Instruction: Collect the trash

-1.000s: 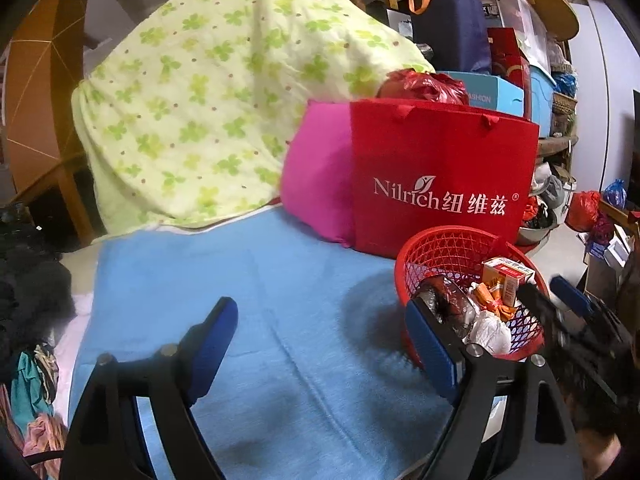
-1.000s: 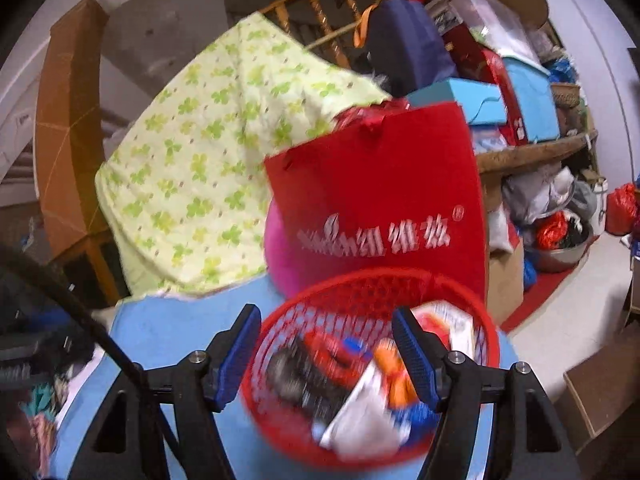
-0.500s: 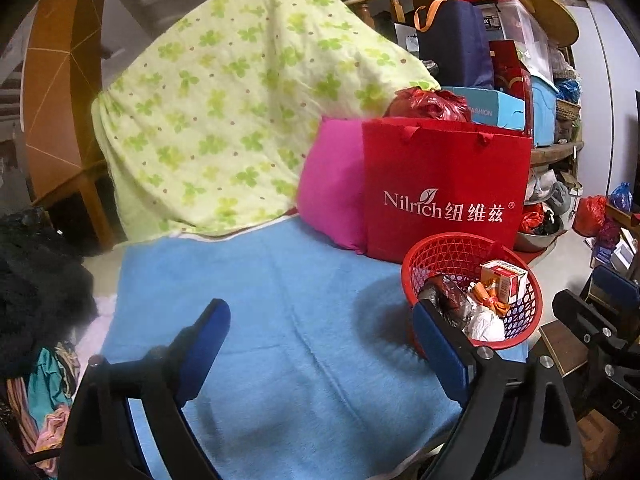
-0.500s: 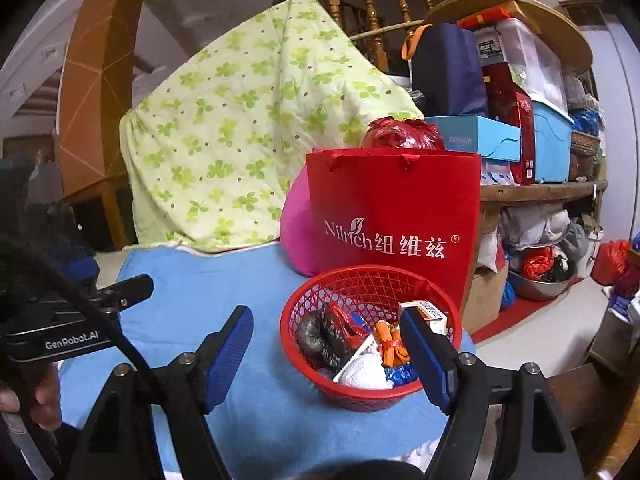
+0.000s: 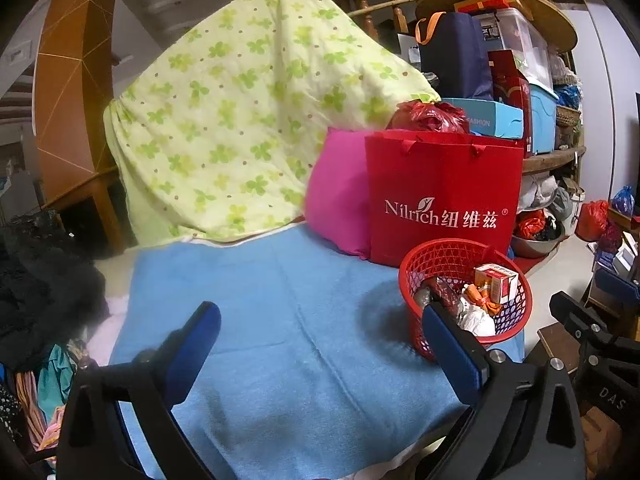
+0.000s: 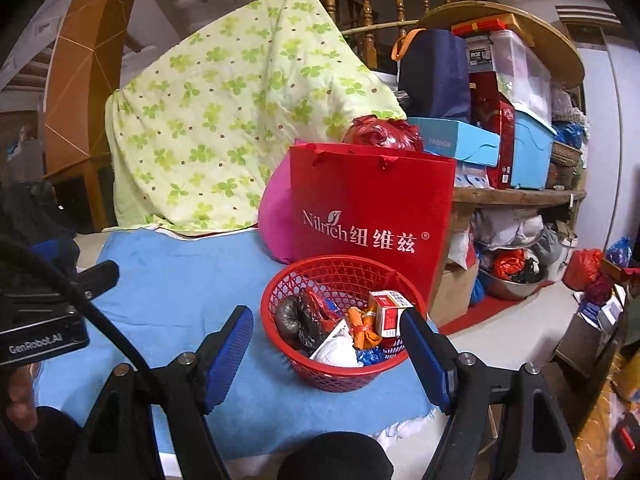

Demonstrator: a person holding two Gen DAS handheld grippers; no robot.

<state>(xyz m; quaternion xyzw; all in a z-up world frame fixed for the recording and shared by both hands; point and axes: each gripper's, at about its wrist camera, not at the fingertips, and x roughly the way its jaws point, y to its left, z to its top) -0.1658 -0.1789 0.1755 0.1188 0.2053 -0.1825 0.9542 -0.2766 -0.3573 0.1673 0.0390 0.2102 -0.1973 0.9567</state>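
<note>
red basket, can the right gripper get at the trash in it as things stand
Probably yes: the right gripper is open and empty, the red basket sits just ahead on the blue blanket, top uncovered, nothing between.

Both fisheye views are evenly lit by soft indoor light, bright on the clover-print quilt [image 5: 248, 120] and dimmer left of it, where dark clothes sink into shadow. A soft shadow falls on the blue towel [image 5: 280, 320] just left of the red basket [image 5: 464, 292], so light seems to come from the right. Focus is sharp; the white lettering on the red bag [image 6: 372, 216] reads cleanly. Straight lines bow toward the edges, and black vignetting fills the corners. A warm orange flare tints the wooden arch [image 6: 92, 60] left of the quilt.
</note>
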